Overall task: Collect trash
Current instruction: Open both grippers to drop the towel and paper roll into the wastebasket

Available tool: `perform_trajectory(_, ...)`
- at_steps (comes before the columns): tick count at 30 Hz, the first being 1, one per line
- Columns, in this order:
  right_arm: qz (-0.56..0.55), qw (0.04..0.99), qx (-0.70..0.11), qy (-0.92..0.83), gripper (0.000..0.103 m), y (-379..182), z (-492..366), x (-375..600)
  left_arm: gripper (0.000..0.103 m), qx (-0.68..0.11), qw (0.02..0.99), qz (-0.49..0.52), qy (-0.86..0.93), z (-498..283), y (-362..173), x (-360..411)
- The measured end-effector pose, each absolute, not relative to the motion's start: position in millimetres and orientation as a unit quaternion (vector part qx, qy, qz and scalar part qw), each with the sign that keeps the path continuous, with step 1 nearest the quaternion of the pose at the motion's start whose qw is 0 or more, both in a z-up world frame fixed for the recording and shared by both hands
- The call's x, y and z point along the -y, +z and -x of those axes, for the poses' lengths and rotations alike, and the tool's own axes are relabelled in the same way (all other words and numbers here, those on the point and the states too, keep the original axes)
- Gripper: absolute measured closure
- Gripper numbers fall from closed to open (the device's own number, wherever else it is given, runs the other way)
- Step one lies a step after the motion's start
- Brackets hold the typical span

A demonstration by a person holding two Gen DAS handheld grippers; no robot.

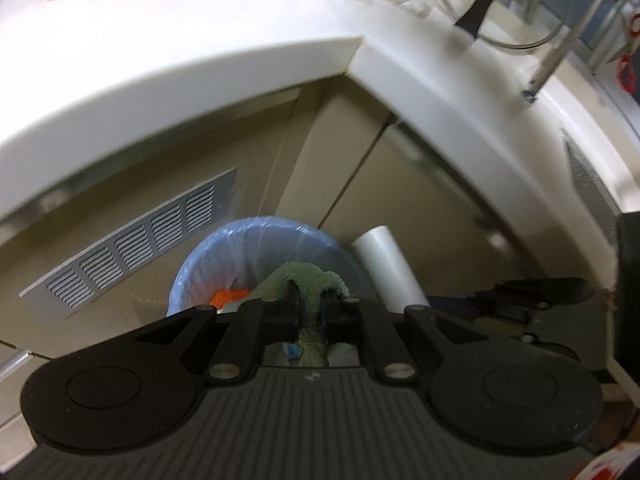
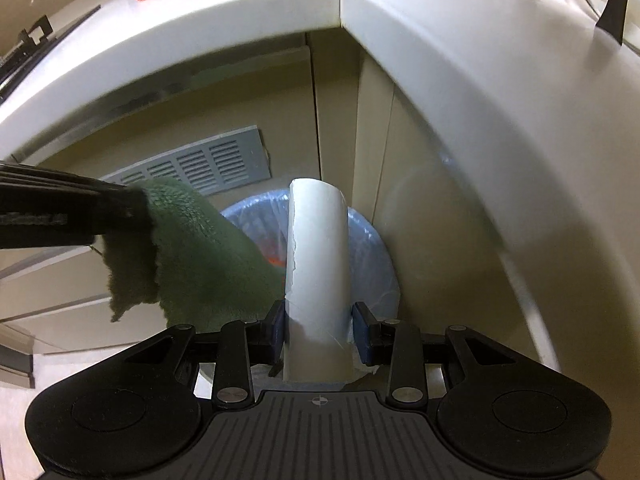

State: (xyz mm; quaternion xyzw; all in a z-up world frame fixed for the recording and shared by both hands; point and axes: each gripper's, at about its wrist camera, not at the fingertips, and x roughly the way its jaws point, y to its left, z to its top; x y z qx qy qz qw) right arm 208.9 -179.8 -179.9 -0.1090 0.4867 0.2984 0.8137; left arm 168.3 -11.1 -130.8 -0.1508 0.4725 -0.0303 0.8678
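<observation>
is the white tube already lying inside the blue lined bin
No, the white tube is clamped upright in the right gripper, above the blue-lined bin.

The left gripper [image 1: 312, 304] and the right gripper [image 2: 320, 334] both point steeply downward, side by side (each clamped on something).

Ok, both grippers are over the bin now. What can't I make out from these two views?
- Bin contents: both views, mostly covered by the green cloth and white tube; only an orange scrap shows.
- Bin base and floor: hidden behind the left gripper and right gripper.
- Countertop items: cut off at the top edge, blurred.
</observation>
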Motion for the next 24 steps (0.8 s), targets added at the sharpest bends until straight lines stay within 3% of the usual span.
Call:
perform_trajectory(12, 0.116, 0.796, -0.515, 0.295, 0.068, -218, -219, 167, 0.095, -0.513, 0.846, 0.144, 0.007, -184, -188, 0)
perform_trajectory(24, 0.113, 0.793, -0.522, 0.293, 0.068, -226, -228, 157, 0.095, -0.531, 0.836, 0.140, 0.022, -192, -203, 1)
